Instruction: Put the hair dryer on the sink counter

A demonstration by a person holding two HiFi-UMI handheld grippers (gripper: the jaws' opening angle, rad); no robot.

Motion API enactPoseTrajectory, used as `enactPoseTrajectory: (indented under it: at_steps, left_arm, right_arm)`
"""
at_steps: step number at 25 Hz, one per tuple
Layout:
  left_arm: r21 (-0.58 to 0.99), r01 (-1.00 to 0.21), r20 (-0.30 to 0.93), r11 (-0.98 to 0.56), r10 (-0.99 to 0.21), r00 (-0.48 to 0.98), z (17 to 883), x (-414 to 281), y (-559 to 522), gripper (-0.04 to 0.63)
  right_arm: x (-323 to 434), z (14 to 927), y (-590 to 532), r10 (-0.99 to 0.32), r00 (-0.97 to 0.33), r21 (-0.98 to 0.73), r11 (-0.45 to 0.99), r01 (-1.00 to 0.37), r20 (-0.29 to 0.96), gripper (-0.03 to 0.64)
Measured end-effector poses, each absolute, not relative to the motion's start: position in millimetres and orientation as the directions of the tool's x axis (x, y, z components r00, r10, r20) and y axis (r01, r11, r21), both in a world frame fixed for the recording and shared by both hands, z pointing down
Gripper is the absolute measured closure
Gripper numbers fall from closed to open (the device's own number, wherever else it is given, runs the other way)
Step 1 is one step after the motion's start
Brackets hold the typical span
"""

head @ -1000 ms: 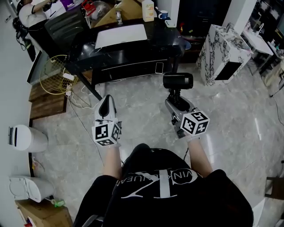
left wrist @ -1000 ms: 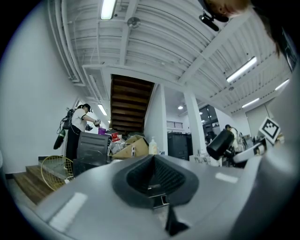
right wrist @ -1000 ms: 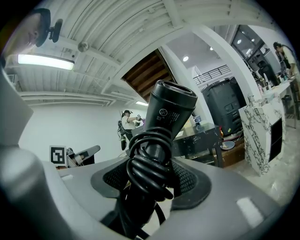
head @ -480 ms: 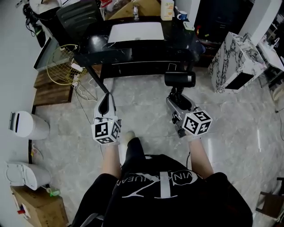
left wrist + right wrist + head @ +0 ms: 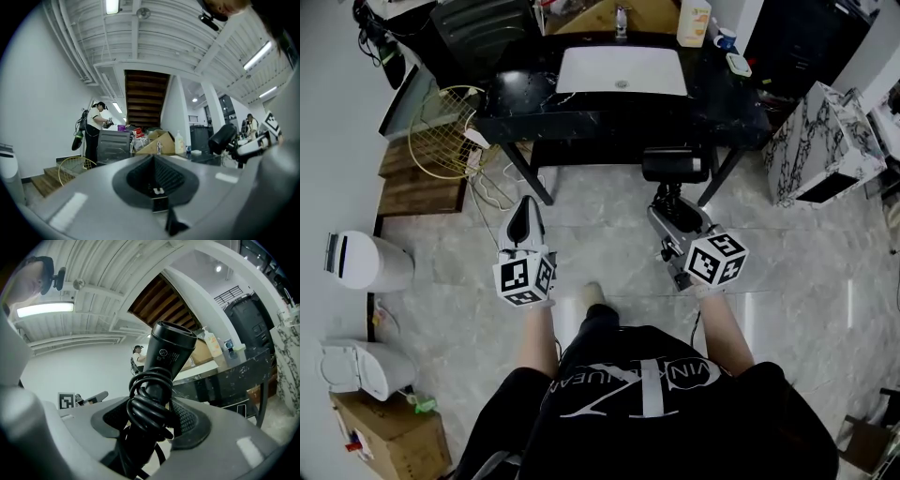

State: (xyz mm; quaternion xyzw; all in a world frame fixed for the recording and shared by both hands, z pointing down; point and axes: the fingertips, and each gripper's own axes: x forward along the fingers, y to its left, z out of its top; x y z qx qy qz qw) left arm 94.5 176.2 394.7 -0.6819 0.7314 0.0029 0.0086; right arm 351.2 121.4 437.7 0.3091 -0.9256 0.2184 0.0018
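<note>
A black hair dryer (image 5: 675, 165) stands upright in my right gripper (image 5: 671, 202), which is shut on its handle. In the right gripper view the barrel (image 5: 169, 348) points up and right, and the black cord (image 5: 146, 405) is wound round the handle between the pads. My left gripper (image 5: 523, 221) is shut with nothing in it; in the left gripper view its pads (image 5: 140, 176) meet at the middle. The black sink counter (image 5: 525, 98) with a white basin (image 5: 621, 71) lies just ahead of both grippers. From the left gripper view the hair dryer (image 5: 222, 138) shows at the right.
A gold wire basket (image 5: 441, 131) and loose cables sit left of the counter. Two white bins (image 5: 366, 261) (image 5: 354, 371) stand along the left wall. A marble-patterned cabinet (image 5: 825, 141) stands at the right. A soap bottle (image 5: 694, 21) stands behind the basin. A person (image 5: 96, 126) stands far off.
The person has walked towards the sink counter, which is now nearer and centred ahead. Both grippers keep the same pose, and the hair dryer stays in the right one.
</note>
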Motion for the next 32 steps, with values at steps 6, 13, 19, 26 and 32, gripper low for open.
enactPoseTrajectory:
  at_steps: [6, 13, 19, 26, 32]
  left_arm:
    - [0.005, -0.996, 0.001, 0.086, -0.996, -0.086, 398, 44, 140, 0.595]
    - [0.020, -0.995, 0.004, 0.097, -0.995, -0.096, 400, -23, 105, 0.595]
    - [0.010, -0.996, 0.009, 0.085, -0.996, -0.085, 410, -70, 83, 0.595]
    - [0.023, -0.995, 0.021, 0.095, -0.995, -0.094, 422, -99, 83, 0.595]
    - [0.040, -0.993, 0.031, 0.115, -0.993, -0.114, 432, -116, 96, 0.595]
  right_arm:
    - [297, 437, 85, -0.560, -0.818, -0.444, 0.704, -0.555, 0.134, 0.350]
    - [228, 436, 47, -0.547, -0.826, -0.450, 0.708, -0.544, 0.138, 0.350]
    - [173, 444, 29, -0.540, -0.830, -0.457, 0.709, -0.537, 0.139, 0.350]
    - [128, 451, 27, -0.502, -0.851, -0.471, 0.719, -0.511, 0.158, 0.350]
    - [101, 452, 29, -0.470, -0.868, -0.475, 0.734, -0.486, 0.162, 0.350]
